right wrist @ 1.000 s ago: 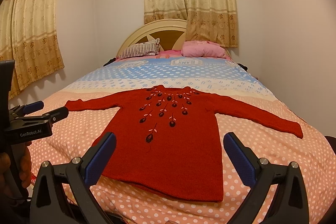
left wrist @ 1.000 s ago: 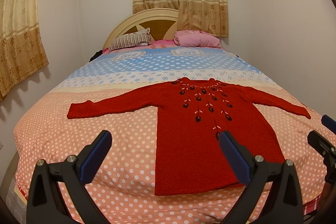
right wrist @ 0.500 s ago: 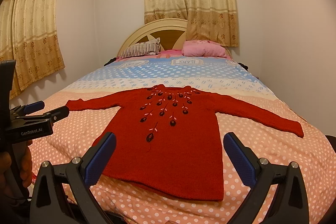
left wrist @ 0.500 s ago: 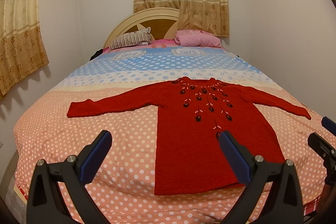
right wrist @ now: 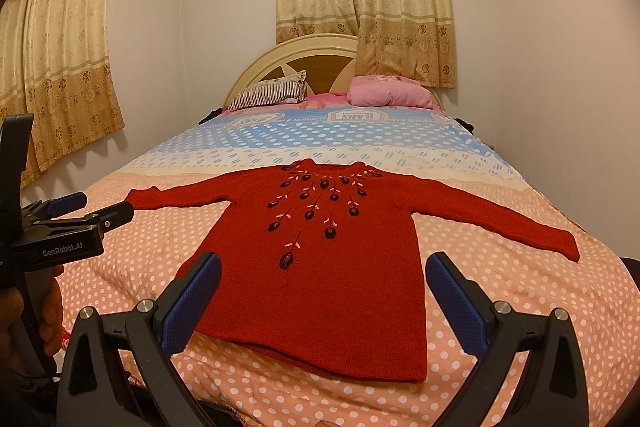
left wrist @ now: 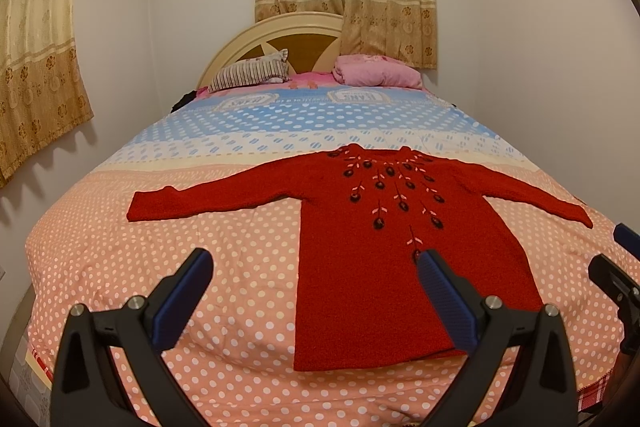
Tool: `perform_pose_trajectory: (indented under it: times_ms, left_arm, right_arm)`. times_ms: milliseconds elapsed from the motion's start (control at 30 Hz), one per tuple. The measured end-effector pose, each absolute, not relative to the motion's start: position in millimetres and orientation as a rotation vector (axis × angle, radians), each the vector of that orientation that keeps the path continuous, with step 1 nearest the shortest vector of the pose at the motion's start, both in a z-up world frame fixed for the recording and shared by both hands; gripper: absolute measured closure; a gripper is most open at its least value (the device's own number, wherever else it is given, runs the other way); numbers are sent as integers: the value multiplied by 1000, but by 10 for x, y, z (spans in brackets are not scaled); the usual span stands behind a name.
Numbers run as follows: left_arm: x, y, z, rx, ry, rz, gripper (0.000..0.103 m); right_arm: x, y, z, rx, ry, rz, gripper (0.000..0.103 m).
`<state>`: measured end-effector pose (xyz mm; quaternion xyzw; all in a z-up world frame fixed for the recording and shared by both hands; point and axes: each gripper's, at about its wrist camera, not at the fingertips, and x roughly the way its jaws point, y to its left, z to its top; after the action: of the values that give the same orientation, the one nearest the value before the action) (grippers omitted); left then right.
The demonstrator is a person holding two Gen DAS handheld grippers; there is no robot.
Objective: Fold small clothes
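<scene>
A red knitted sweater (left wrist: 360, 251) with dark embroidered flowers lies flat on the bed, front up, both sleeves spread wide; it also shows in the right wrist view (right wrist: 332, 267). My left gripper (left wrist: 316, 279) hovers open over the near hem and the polka-dot cover, holding nothing. My right gripper (right wrist: 324, 287) is open as well, above the sweater's near hem, with nothing between its fingers. The left gripper (right wrist: 68, 227) appears at the left edge of the right wrist view, held by a hand (right wrist: 24, 315). The right gripper's fingers (left wrist: 612, 275) show at the right edge of the left wrist view.
The bed (left wrist: 120, 267) carries a pink polka-dot cover near me and a blue dotted band farther back. A striped pillow (left wrist: 252, 75) and a pink pillow (left wrist: 380, 75) lie by the headboard (left wrist: 280, 35). Walls and curtains (right wrist: 60, 67) close in both sides.
</scene>
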<state>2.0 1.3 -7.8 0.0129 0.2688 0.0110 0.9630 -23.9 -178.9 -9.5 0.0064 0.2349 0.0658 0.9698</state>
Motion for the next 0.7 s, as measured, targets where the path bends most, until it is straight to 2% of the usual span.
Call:
perform_pose_trajectory:
  times_ms: [700]
  left_arm:
    - [48,9,-110,31,555,24,0]
  right_arm:
    - [-200,-1808,-168,20,493,141,1]
